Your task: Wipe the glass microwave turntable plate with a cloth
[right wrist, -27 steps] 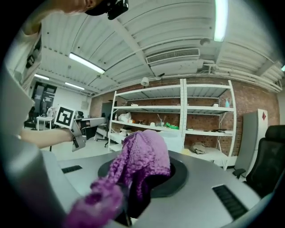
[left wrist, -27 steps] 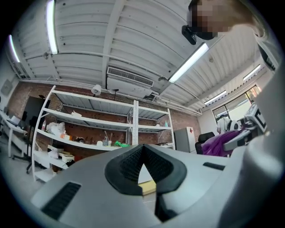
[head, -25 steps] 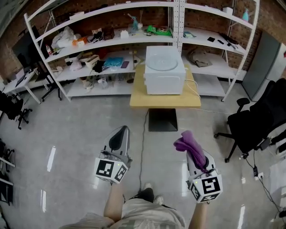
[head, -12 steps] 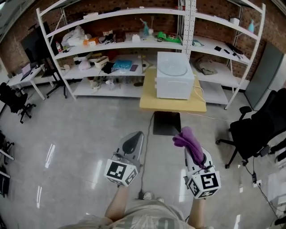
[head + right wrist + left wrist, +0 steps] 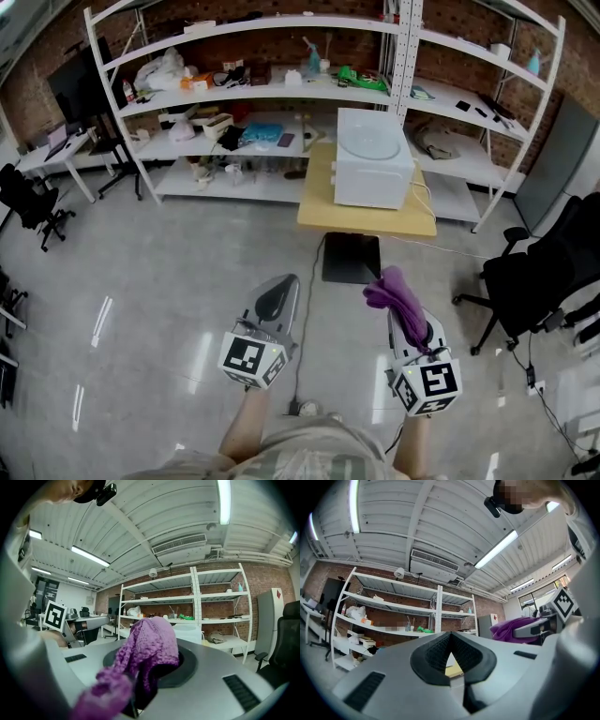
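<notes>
The glass turntable plate lies on top of a white microwave, far ahead on a wooden table. My right gripper is shut on a purple cloth, whose knit bunch fills its own view. My left gripper is shut and holds nothing; its dark pads meet with only a small gap. Both grippers hang over the floor, well short of the table.
White metal shelving loaded with clutter runs along the brick wall behind the table. A black office chair stands at the right, another at the left by a desk. A cable trails across the glossy floor.
The view has moved forward and to the left: the table and microwave sit further right and slightly lower. Both grippers keep their hold and stay level with each other.
</notes>
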Tool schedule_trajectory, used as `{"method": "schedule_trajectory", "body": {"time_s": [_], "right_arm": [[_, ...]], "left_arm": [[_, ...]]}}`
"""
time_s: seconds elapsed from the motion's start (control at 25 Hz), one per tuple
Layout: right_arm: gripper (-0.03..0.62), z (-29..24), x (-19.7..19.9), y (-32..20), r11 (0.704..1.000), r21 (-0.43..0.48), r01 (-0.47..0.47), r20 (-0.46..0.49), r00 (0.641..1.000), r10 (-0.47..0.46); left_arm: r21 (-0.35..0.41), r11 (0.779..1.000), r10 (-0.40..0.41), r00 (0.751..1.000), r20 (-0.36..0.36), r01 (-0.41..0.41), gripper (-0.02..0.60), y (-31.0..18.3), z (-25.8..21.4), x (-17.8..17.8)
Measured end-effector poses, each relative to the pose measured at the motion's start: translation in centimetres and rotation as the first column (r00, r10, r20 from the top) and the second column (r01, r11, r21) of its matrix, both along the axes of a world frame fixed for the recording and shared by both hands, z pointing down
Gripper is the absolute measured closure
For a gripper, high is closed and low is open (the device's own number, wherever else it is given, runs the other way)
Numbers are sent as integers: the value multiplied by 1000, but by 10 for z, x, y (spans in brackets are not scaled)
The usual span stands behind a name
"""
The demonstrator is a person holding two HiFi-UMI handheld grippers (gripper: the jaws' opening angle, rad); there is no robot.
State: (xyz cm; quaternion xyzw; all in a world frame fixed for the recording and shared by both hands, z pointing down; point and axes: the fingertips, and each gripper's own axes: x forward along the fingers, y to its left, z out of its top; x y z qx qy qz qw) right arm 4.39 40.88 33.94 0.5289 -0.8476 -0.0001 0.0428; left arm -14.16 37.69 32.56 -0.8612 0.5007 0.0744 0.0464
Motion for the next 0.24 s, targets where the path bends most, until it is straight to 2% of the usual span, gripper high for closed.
{"method": "schedule_trajectory", "body": {"time_s": [0.24], "right_arm": [[536, 4, -11, 2, 1000, -1, 10, -55, 998, -10]], "left_arm": [[1, 1000, 18, 1000, 3, -18, 580, -3, 1, 5]]}}
